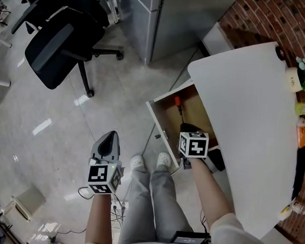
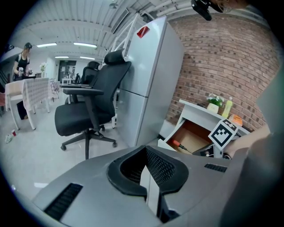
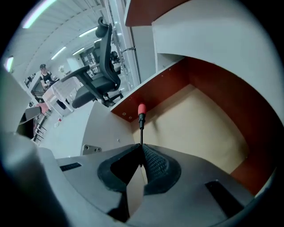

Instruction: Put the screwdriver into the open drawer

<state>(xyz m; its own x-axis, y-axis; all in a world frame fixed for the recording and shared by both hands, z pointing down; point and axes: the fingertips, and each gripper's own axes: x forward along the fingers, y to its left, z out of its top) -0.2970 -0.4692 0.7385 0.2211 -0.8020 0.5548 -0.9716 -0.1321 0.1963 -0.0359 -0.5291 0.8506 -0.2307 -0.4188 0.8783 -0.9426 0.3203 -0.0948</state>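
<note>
Head view first: the right gripper (image 1: 188, 128) is seen down in the open drawer (image 1: 157, 122) at frame centre, under the edge of the white table (image 1: 245, 124). The screwdriver (image 1: 179, 106) is found straight ahead of it, red handle towards the top of the frame, long axis in line with the gripper. The left gripper (image 1: 109, 139) is held at lower left over the glossy pale floor (image 1: 48, 133), well apart from the drawer, so the right is plainly the nearer

Left gripper view: its jaws are pressed together on nothing; an office chair (image 2: 88, 111) is shown at left, a brick wall (image 2: 213, 62) at right

Right gripper view: the jaws are clenched on the tip of the shaft, the handle pointing away, near the drawer's red-brown wall. Whether the handle rests on the drawer floor cannot be told. A release is judged to be all that is left
</note>
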